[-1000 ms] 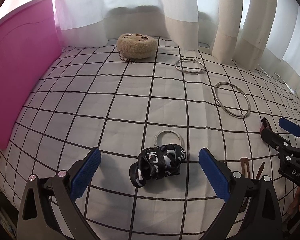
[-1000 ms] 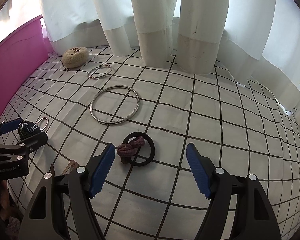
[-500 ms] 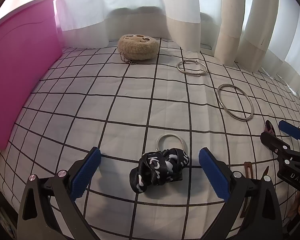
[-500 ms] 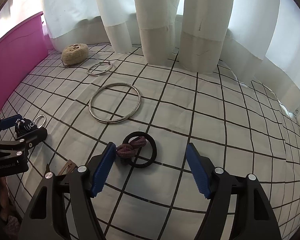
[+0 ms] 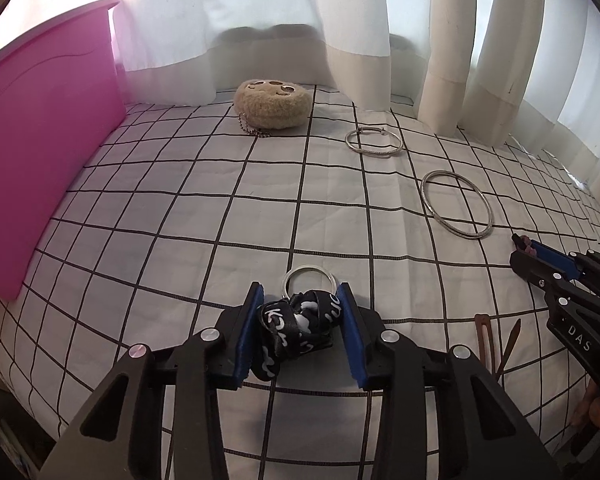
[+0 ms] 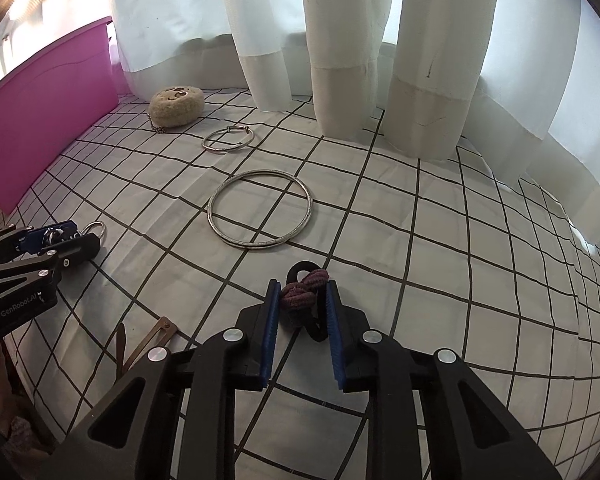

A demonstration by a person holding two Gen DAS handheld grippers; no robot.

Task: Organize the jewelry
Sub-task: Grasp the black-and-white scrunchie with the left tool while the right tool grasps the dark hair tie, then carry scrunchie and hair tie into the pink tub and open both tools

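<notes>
My left gripper (image 5: 300,300) is shut on a black strap with white lettering (image 5: 296,328) that carries a silver key ring (image 5: 309,276); it rests on the checked cloth. My right gripper (image 6: 302,292) is shut on a maroon-and-black hair tie (image 6: 302,296), also at cloth level. The left gripper also shows in the right wrist view (image 6: 66,236), and the right gripper shows in the left wrist view (image 5: 540,256). A large silver bangle (image 6: 260,214), a smaller silver bangle (image 6: 229,141) and a fuzzy beige keychain pouch (image 6: 175,106) lie farther back.
A pink plastic bin (image 5: 40,120) stands along the left. White curtains (image 6: 340,40) hang down at the back onto the cloth. Brown hair clips (image 5: 496,340) lie between the two grippers, also seen in the right wrist view (image 6: 140,344).
Both grippers have closed: the left on the black strap, the right on the hair tie. Both were wide open before, with those items lying between the jaws.
</notes>
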